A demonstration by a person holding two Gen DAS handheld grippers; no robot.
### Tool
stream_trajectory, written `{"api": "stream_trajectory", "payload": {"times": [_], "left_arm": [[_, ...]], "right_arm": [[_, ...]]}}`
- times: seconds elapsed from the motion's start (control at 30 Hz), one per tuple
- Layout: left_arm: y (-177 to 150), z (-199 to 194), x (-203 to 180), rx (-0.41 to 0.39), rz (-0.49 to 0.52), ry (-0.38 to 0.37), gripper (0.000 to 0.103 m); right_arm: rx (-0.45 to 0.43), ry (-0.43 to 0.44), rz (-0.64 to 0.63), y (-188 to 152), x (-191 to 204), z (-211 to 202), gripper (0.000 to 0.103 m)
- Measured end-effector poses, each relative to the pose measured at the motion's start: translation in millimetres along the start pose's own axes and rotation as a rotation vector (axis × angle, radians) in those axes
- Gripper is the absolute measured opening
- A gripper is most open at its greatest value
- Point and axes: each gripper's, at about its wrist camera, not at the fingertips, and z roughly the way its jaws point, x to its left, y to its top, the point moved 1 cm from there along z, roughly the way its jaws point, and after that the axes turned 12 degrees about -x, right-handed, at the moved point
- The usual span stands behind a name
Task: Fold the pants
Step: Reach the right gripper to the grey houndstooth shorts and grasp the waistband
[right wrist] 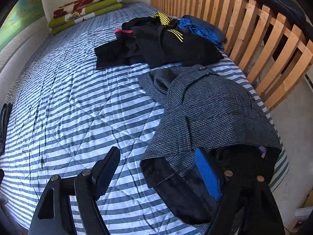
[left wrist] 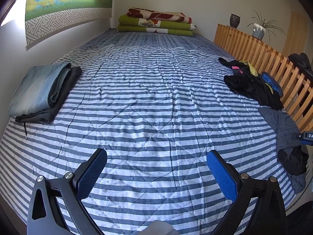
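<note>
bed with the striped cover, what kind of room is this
Most likely a bedroom at home: a bed under a striped quilt, folded blankets stacked at its head, and a wooden slatted rail along one side.

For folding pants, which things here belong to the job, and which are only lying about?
Job:
- grey checked pants, unfolded
- dark clothes pile, unfolded
- folded stack
- right hand-held gripper, open over the pants' edge

Lying about:
- green blankets
- vase
- plant
- wooden rail

Soft daylight from left, bright patch w/ glare upper-left, strong fisheye bending, dark corners.
</note>
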Motion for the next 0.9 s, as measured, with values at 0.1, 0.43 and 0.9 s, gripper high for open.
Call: {"api": "stream_trajectory", "payload": {"times": [0.1,0.43,0.9], "left_arm": [[1.4,0.6,5.1,0.002,-0.016,-0.016,0.103],[-7.0,6.1,10.0,0.032,-0.016,-0.055,0.102],[-10.0,9.0,38.6,0.033,-0.047,-0.016,0.099]], "right_arm": [[0.081,0.024,0.045,3.6,-9.0,10.8,0.075],[0.222,0.079,0.144,-17.8,2.2,34.3,0.075],[0.073,-0.048,0.048,4.9,5.8,23.6,0.005]]}}
